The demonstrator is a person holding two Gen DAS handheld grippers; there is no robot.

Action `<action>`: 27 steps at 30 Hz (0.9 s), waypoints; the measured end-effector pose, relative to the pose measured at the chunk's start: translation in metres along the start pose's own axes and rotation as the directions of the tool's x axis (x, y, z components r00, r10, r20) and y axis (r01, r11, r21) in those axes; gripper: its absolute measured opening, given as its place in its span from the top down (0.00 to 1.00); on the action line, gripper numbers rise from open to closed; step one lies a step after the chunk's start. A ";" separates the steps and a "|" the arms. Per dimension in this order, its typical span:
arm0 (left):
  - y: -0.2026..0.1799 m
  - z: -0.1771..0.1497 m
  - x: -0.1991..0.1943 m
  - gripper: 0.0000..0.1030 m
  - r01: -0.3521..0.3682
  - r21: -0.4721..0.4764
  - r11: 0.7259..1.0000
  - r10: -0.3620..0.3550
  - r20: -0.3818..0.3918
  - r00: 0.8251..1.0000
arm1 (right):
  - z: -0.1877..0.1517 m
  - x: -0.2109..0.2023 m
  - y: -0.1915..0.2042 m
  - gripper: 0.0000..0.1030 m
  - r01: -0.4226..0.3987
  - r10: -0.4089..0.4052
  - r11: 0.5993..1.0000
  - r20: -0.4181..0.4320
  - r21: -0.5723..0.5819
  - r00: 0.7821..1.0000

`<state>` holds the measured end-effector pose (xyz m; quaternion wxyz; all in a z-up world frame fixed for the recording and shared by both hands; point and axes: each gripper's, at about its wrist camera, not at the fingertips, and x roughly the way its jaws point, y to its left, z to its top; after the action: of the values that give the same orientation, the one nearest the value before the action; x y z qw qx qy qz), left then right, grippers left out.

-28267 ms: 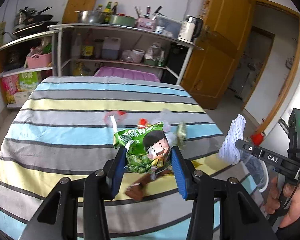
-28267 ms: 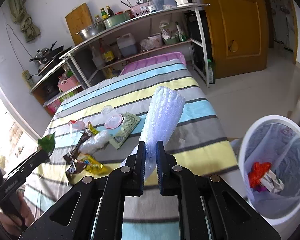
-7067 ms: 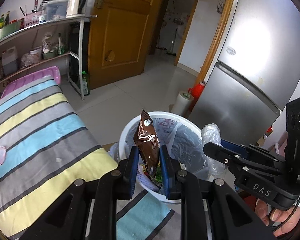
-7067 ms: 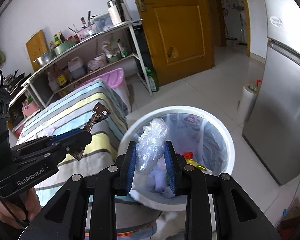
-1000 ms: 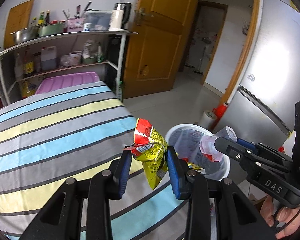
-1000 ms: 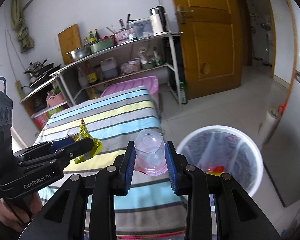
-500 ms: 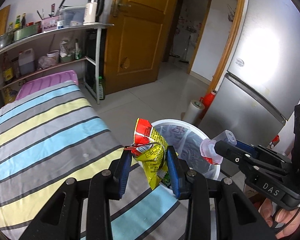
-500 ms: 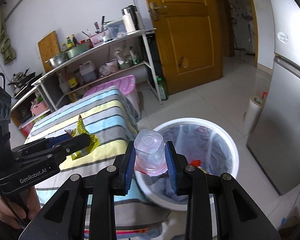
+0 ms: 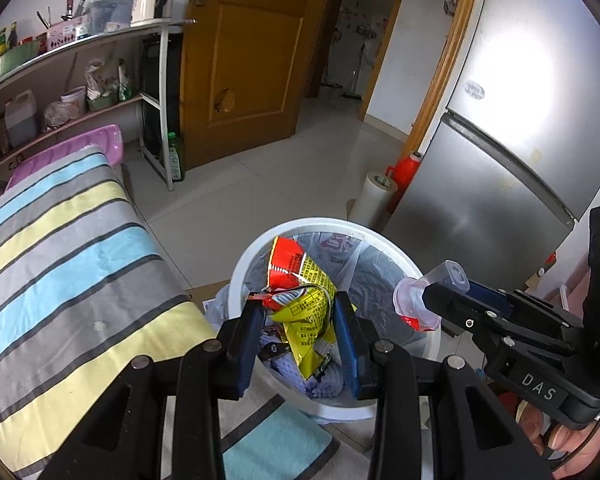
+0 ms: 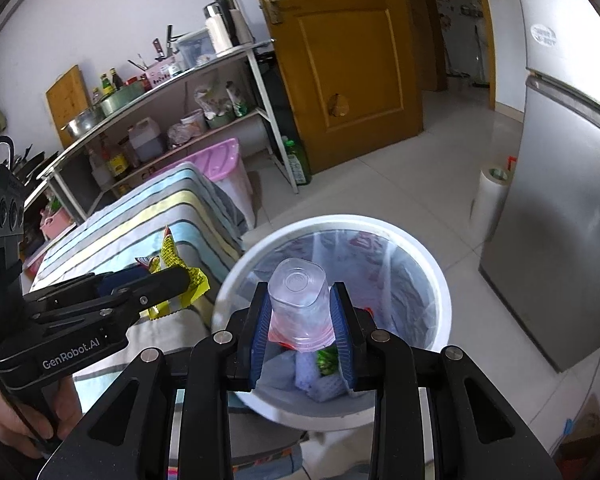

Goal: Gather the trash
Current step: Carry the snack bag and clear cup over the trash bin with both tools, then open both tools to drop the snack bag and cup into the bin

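Note:
My left gripper (image 9: 298, 312) is shut on a crumpled yellow and red snack wrapper (image 9: 302, 284), held over the near side of the white trash bin (image 9: 256, 252). My right gripper (image 10: 300, 312) is shut on a clear plastic cup (image 10: 298, 296) with a pinkish rim, bottom facing the camera, above the same white trash bin (image 10: 436, 280). The bin has a clear liner and holds several pieces of trash. In the left wrist view the right gripper's clear plastic cup (image 9: 432, 292) hangs over the bin's right rim. In the right wrist view the yellow wrapper (image 10: 176, 264) shows at the bin's left.
The striped table cloth (image 9: 60, 272) lies left of the bin. A silver fridge (image 9: 500, 160) stands to the right, with a white roll (image 9: 372, 200) and a red container (image 9: 404, 168) beside it. A wooden door (image 9: 252, 60) and a cluttered metal shelf (image 9: 80, 64) are behind.
Both grippers have swung from over the table to above the bin and sunk closer to it, each still gripping its piece of trash.

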<state>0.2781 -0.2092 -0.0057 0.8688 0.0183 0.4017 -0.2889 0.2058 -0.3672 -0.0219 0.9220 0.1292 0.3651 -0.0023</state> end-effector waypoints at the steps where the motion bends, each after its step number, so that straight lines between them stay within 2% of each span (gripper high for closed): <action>1: 0.000 0.001 0.004 0.64 0.002 0.001 1.000 -0.002 -0.007 1.000 | 0.000 0.002 -0.002 0.69 0.002 -0.002 1.000 -0.004 0.005 1.000; 7: -0.002 0.003 0.027 0.63 0.003 -0.005 1.000 -0.003 -0.042 0.999 | -0.002 0.016 -0.016 0.69 0.014 -0.013 1.000 -0.030 0.026 0.999; 9: 0.000 0.002 0.033 0.57 0.001 -0.011 1.000 -0.002 -0.052 0.999 | -0.003 0.020 -0.019 0.69 0.016 -0.015 1.000 -0.038 0.025 0.999; 11: 0.001 0.002 0.037 0.46 0.001 -0.020 1.000 -0.002 -0.051 0.999 | -0.004 0.023 -0.021 0.68 0.018 -0.017 0.999 -0.043 0.026 0.999; 13: 0.002 0.001 0.037 0.43 0.001 -0.028 1.000 -0.002 -0.046 0.999 | -0.005 0.025 -0.022 0.67 0.019 -0.018 0.999 -0.045 0.029 0.999; 21: 0.005 -0.001 0.025 0.42 -0.002 -0.036 0.999 0.002 -0.023 1.000 | -0.005 0.017 -0.015 0.65 0.029 -0.028 0.999 -0.021 0.020 0.999; 27: 0.005 -0.005 -0.003 0.37 -0.013 -0.035 0.999 0.013 0.021 1.000 | -0.006 -0.003 -0.001 0.65 0.025 -0.025 1.000 0.006 0.001 1.000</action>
<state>0.2750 -0.2023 -0.0078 0.8751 0.0025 0.3972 -0.2764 0.1995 -0.3666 -0.0248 0.9229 0.1250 0.3639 -0.0142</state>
